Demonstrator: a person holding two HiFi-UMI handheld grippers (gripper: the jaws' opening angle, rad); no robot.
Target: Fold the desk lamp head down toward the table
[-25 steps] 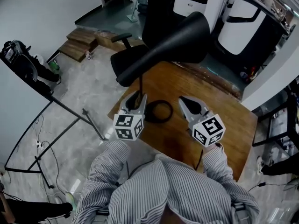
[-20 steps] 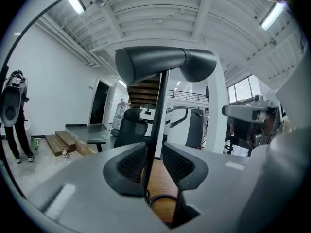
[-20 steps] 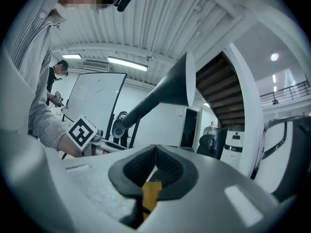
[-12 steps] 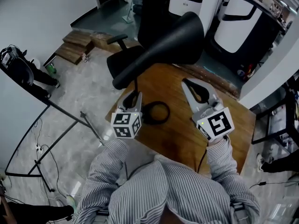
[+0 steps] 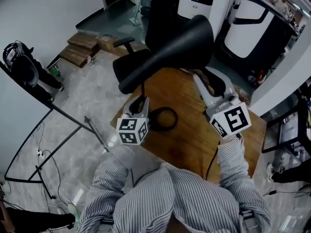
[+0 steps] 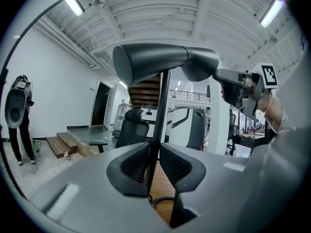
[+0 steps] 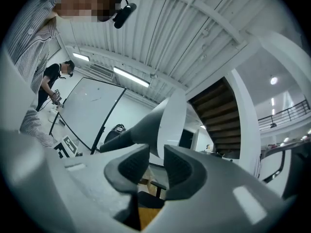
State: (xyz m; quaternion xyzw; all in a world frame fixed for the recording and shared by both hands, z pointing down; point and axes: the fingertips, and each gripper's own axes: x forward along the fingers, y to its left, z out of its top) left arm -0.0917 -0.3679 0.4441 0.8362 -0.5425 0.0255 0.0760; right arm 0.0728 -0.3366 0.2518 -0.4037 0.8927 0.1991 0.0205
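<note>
Two jobs: steady the lamp stem [image 6: 163, 106] pinched in the just-closed left tool [image 5: 140, 101]; seat the spread right tool [image 5: 204, 76] on the lamp head [image 5: 180, 42], press toward the desk [image 5: 189, 140].

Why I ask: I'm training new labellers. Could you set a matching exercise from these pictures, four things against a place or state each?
Things: 1 lamp stem; 2 black ring; 3 right gripper; 4 office chair.
Places or states: A standing beyond the table; B jaws apart, up beside the lamp head; C lying on the table; D clamped in the left gripper.
Pairs: 1-D, 2-C, 3-B, 4-A.
The left gripper's jaws have just been closing, with the stem between them.
</note>
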